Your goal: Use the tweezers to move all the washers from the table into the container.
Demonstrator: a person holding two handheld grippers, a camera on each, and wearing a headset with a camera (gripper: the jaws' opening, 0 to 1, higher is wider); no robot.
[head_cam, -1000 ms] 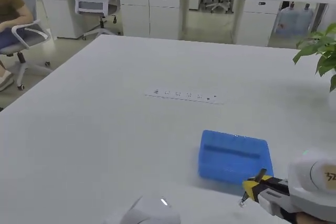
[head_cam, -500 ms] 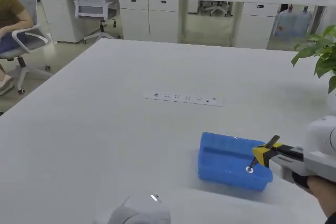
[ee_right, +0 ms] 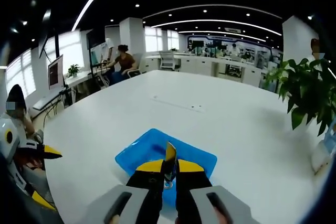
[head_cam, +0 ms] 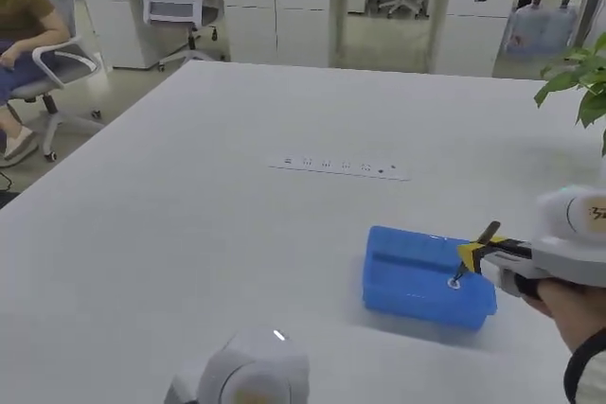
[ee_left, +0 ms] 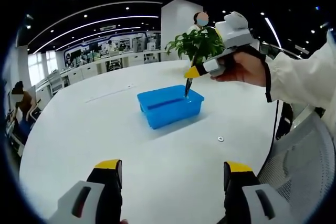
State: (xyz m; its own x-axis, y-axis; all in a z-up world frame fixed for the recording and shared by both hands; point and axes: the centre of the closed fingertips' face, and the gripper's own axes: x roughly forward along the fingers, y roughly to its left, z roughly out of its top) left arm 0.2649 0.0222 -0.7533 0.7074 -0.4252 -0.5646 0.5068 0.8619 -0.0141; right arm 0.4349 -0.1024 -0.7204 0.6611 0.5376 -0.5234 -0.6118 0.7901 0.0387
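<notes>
My right hand-held gripper [head_cam: 471,255] is clamped on the tweezers [head_cam: 460,270], whose tips dip into the blue container [head_cam: 417,307]. My left hand-held gripper [ee_left: 173,165] hangs with jaws wide apart. One washer [ee_left: 220,139] lies on the surface [ee_left: 105,124] near the container.

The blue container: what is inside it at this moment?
The tweezers dip into the container, seemingly with a washer at the tip. The right gripper covers part of its floor.
</notes>
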